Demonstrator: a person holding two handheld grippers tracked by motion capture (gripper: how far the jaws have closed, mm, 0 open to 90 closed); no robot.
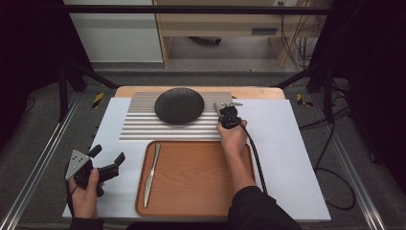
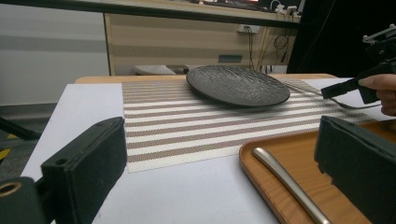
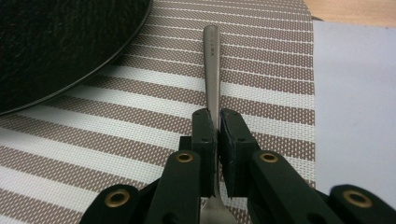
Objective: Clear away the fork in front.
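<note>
right fingers [image 3: 217, 135] clamp fork [image 3: 211, 60] | left fingers [image 2: 224, 158] wide, empty | striped mat [image 3: 261, 70], white table [image 1: 297, 143]

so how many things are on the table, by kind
cutlery: 2, a knife in the tray and a fork clamped by the right gripper
plate: 1
tray: 1
placemat: 1
total: 5
</note>
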